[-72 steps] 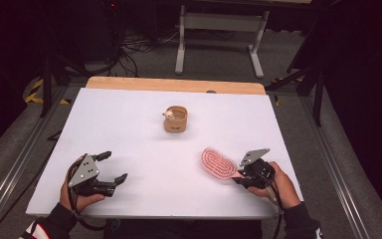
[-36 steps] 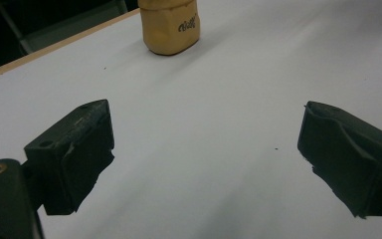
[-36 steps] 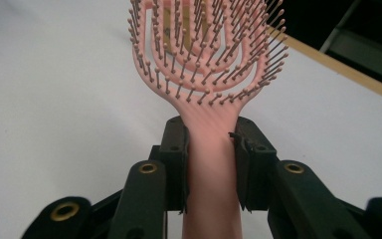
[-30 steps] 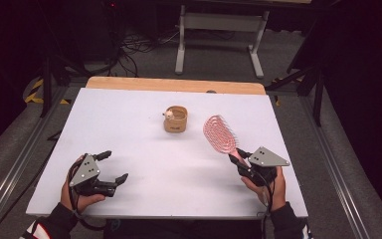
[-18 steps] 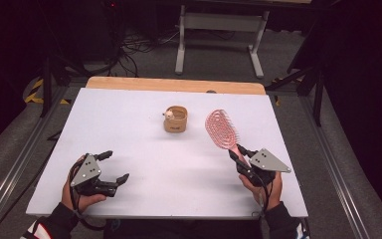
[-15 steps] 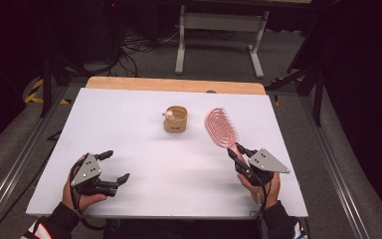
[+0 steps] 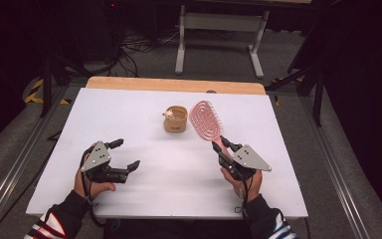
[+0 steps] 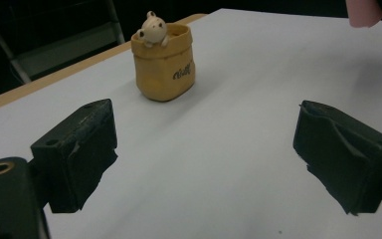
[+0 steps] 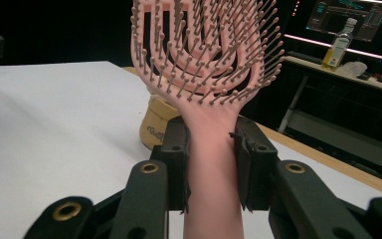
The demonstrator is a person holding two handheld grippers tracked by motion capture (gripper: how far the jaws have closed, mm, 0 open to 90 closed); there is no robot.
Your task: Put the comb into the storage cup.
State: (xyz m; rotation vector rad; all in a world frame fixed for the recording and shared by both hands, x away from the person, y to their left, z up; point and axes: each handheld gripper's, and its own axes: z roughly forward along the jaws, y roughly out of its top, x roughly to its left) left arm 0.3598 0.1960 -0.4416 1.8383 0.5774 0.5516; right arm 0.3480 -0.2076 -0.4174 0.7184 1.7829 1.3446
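A pink vented hairbrush (image 7: 206, 121) (image 9: 206, 64) is held up off the table by its handle, with my right gripper (image 7: 220, 149) (image 9: 210, 149) shut on it. Its bristled head rises beside a small tan pouch-shaped holder (image 7: 175, 119) (image 8: 164, 62) that has a little bear figure on its rim. The holder stands upright on the white table (image 7: 144, 184), and part of it (image 9: 155, 124) shows behind the brush handle. My left gripper (image 7: 125, 155) (image 8: 204, 149) hovers low near the front left, open, jaws wide with nothing between them, pointing toward the holder.
A wooden strip (image 7: 174, 85) runs along the table's far edge. Beyond it stand a grey metal frame (image 7: 219, 30) and cables on the floor. A bottle (image 9: 339, 46) sits on a far bench in the right gripper view.
The brush was picked up from lying flat on the table. Over the last second my right gripper has carried it left toward the holder. The left gripper has shifted slightly.
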